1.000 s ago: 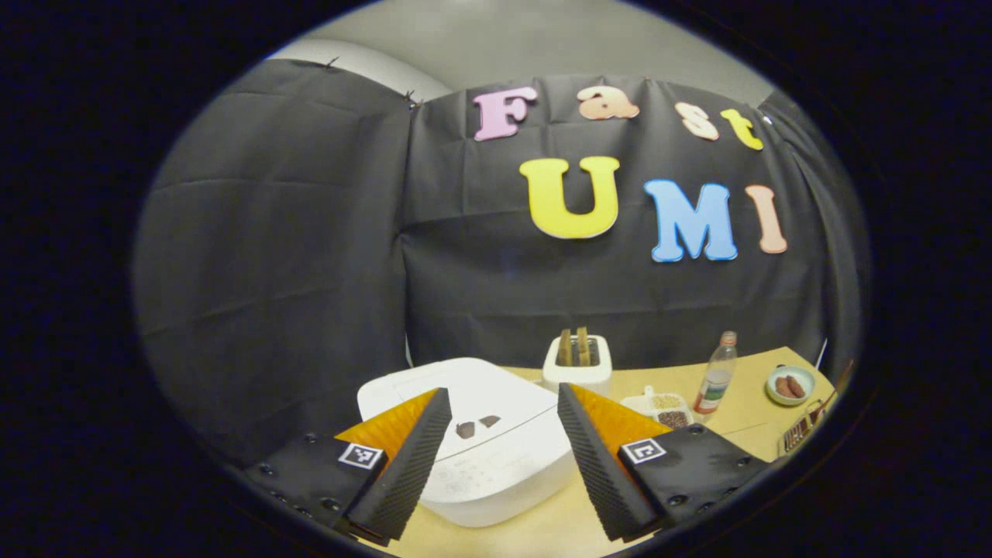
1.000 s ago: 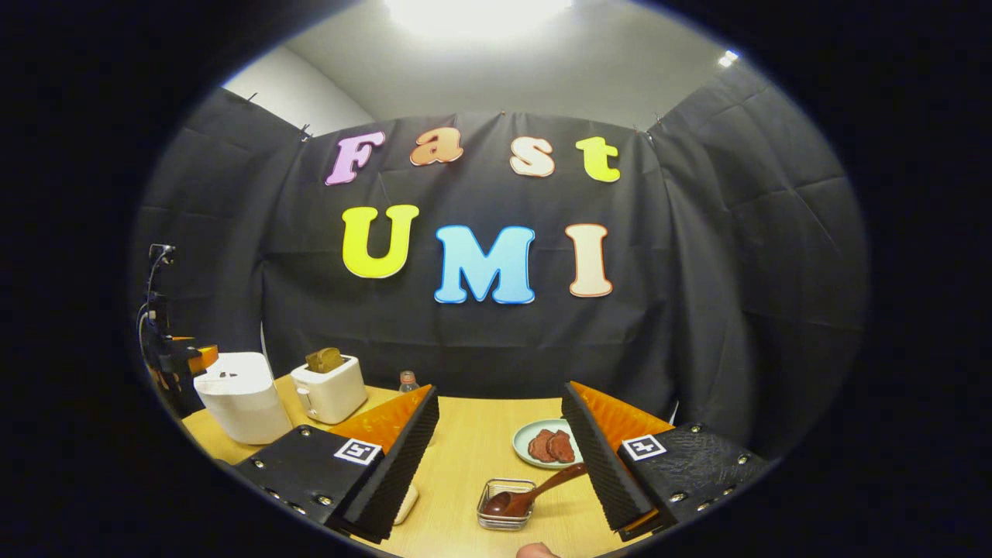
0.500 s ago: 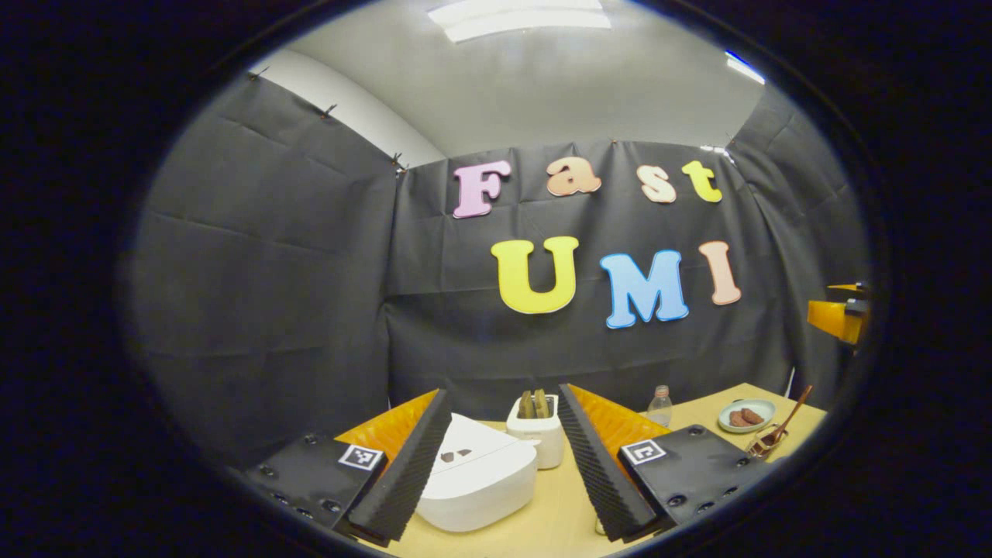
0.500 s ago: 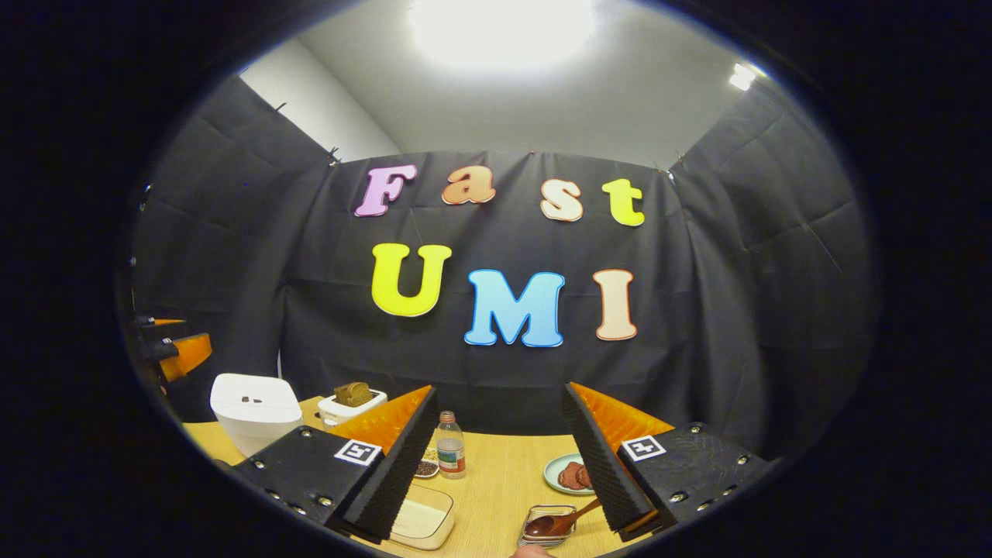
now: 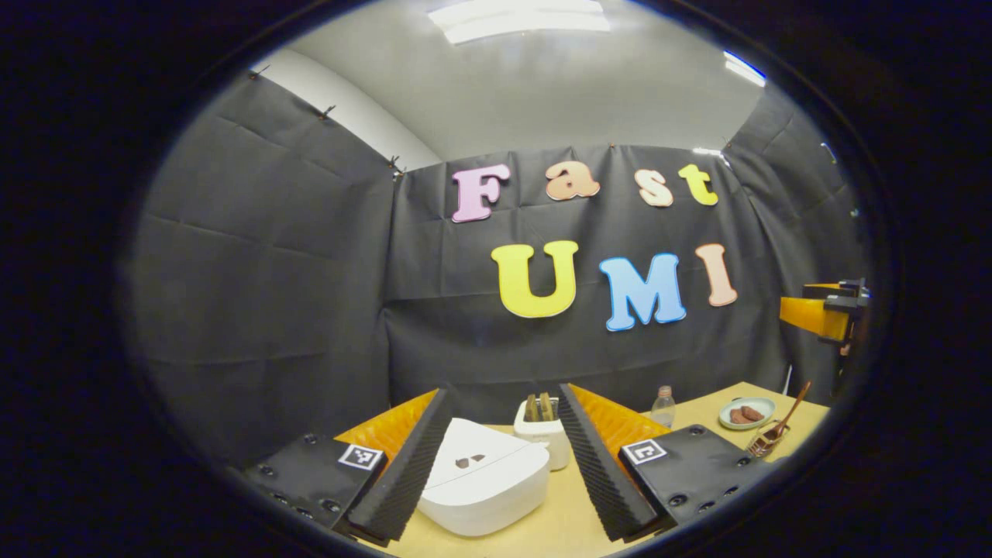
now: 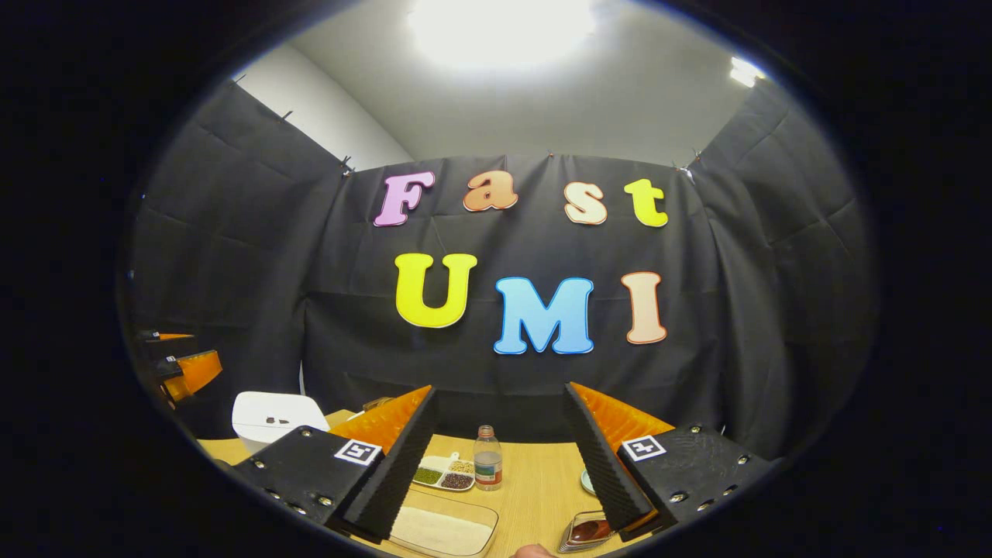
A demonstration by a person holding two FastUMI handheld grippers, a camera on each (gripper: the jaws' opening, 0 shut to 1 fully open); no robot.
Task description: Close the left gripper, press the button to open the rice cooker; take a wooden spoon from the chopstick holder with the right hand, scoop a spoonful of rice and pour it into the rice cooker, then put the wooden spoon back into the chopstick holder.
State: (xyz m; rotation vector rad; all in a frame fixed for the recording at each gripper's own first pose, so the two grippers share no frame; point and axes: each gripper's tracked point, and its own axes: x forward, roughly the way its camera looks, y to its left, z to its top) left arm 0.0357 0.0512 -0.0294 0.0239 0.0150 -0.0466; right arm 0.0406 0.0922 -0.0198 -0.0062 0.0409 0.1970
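Nothing done: left gripper [image 5: 504, 465] and right gripper [image 6: 500, 473] both spread, empty, rice cooker [image 5: 484, 484] lid down, wooden spoon [image 5: 784, 415] untouched in its holder [image 5: 763, 443].

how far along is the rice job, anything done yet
Nothing looks done. The rice cooker is closed, its lid down. The left gripper is open above the table and aimed at the cooker, not yet shut for the button press. The right gripper is open and holds nothing; the wooden spoon sits in its holder. Left: shut, press, take the spoon, scoop, pour, return it.
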